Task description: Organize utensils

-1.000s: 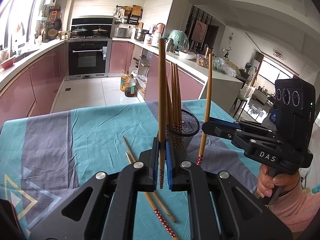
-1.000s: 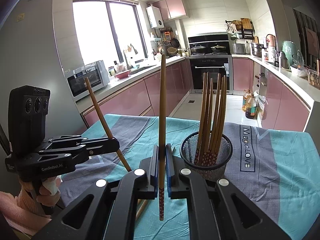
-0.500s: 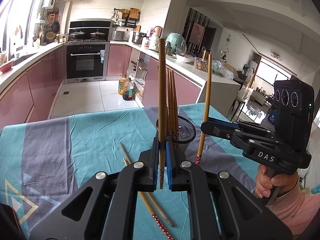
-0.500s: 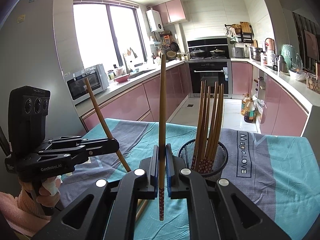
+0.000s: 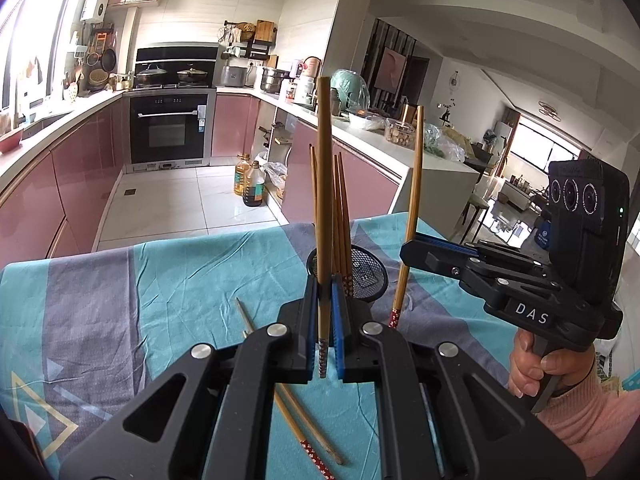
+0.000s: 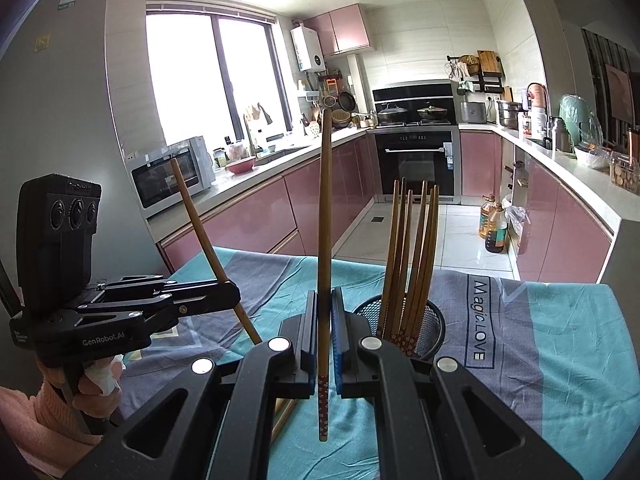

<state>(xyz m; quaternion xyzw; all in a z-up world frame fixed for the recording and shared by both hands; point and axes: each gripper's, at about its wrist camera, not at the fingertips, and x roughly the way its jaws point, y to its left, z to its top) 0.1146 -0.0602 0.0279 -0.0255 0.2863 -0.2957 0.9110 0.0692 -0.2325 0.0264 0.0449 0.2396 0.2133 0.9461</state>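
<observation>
A: Where are the chopsticks at this moment?

B: One chopstick [image 5: 325,200] stands almost upright in the left gripper [image 5: 325,344], clamped between the blue pads, its patterned end poking out just below them. Another chopstick [image 6: 325,240] stands the same way in the right gripper [image 6: 325,356], its patterned end hanging lower beneath the pads.

A: So both grippers are clenched?

B: Yes, each is closed tight on its own chopstick. From the right wrist view the left gripper's stick leans away to the upper left; from the left wrist view the right gripper's stick looks nearly vertical.

A: And the holder?

B: A black mesh cup [image 6: 434,320] sits on the cloth just past the right gripper's fingers, slightly to their right. A bunch of chopsticks [image 6: 416,248] already stands in it, patterned ends down. In the left wrist view the cup [image 5: 370,268] lies right behind the held stick.

A: Anything loose?

B: Two chopsticks [image 5: 308,436] lie flat on the tablecloth [image 5: 200,280] beneath the left gripper, side by side; whether they touch cannot be told.

A: Who holds the grippers?

B: A person in pink sleeves; a hand [image 5: 536,368] grips the right gripper's handle, and the other hand [image 6: 94,384] wraps the left one's.
</observation>
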